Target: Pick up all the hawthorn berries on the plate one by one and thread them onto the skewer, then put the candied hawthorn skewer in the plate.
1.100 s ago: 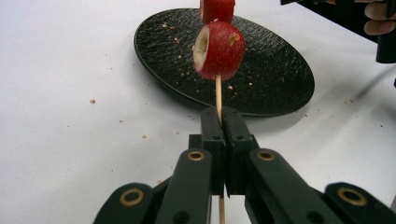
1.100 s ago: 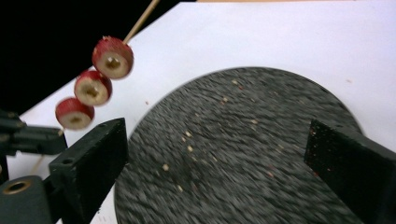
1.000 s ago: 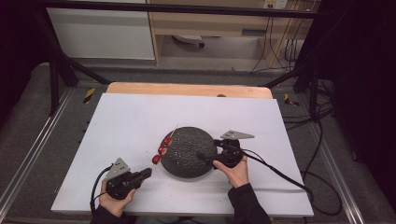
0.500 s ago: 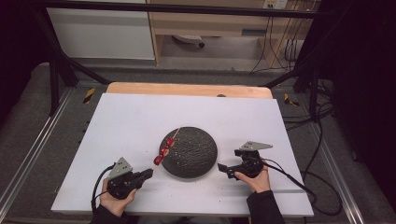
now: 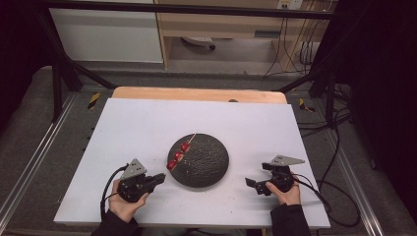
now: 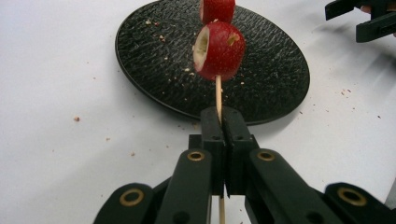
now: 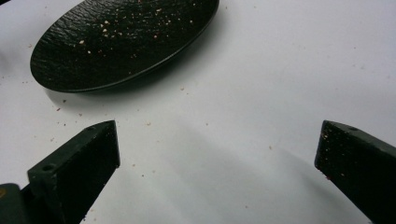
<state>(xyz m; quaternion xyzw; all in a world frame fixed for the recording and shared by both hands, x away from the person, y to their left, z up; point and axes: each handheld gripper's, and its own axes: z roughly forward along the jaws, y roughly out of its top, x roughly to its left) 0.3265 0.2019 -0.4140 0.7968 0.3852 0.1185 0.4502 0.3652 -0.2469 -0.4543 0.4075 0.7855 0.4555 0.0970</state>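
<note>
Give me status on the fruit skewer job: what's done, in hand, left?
Done: three red fruit pieces sit threaded on the thin wooden skewer. In hand: the left gripper is shut on the stick's bare end, holding it over the round black textured plate. The right gripper is open beside the plate. Left, probably: laying the skewer down.

The high view looks forward and down over the whole bench (image 5: 147, 123) from the near side, while both gripper views sit low and close, sharing the black plate (image 6: 154, 51).
</note>
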